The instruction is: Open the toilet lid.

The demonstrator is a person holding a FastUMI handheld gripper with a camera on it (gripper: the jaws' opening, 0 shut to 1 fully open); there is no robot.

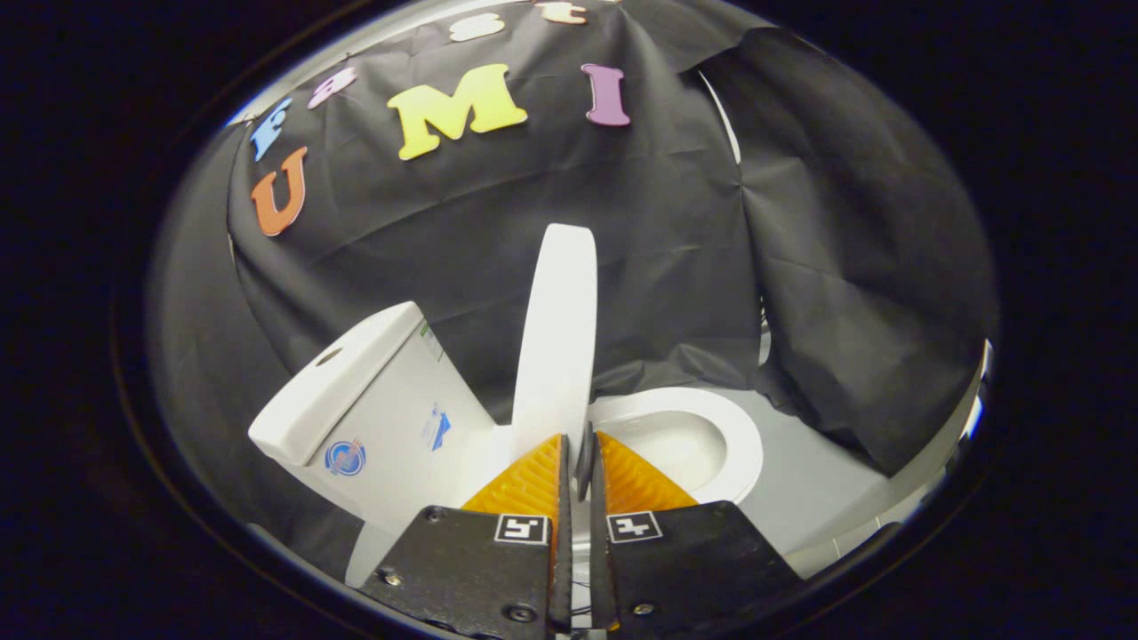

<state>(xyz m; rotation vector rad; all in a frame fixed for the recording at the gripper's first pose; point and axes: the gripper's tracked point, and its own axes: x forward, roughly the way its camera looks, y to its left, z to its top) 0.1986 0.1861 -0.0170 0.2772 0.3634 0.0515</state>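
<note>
A white toilet stands side-on just ahead of me. Its lid (556, 338) is raised and stands nearly upright, seen edge-on, between the tank (373, 418) and the open seat ring and bowl (711, 436). My gripper (580, 455) is shut, its fingers drawn together with only a thin slit between them. The tips sit right at the lid's lower part, on the bowl side. Whether they touch the lid I cannot tell. Nothing is visibly clamped between them.
Black cloth hangs behind and to the right of the toilet, its folds reaching down near the bowl. A strip of grey floor (827, 480) lies beyond the bowl. The tank top has a round flush-button hole (328, 356).
</note>
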